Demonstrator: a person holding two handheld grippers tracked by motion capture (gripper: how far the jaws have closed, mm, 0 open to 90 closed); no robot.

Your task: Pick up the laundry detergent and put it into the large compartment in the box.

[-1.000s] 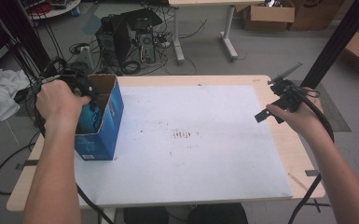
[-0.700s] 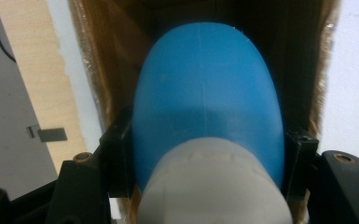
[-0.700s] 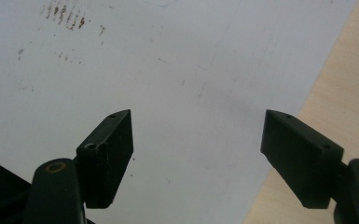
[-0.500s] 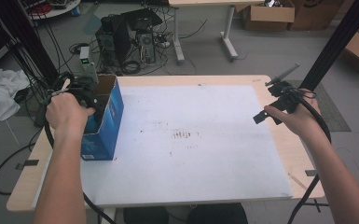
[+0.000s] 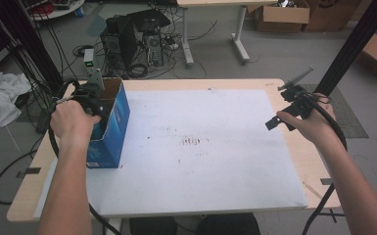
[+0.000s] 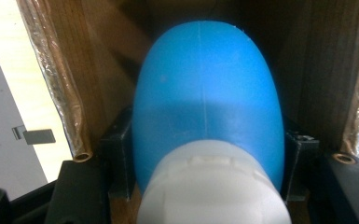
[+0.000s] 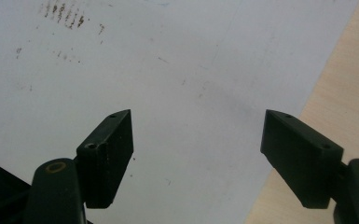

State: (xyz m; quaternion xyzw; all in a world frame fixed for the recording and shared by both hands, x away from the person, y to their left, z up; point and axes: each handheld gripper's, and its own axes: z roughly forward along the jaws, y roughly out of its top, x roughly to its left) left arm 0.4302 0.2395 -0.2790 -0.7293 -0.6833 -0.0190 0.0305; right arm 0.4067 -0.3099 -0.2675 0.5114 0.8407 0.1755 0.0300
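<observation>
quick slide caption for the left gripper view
Left gripper clamps a blue bottle with white cap inside a cardboard box.

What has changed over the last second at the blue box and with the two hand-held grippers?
The left hand-held gripper drew back toward the far-left end of the blue box, jaws clamped on a blue bottle with a white cap. The box's far end rose. The right hand-held gripper stayed open, hovering at the white mat's right edge, barely shifted.
</observation>
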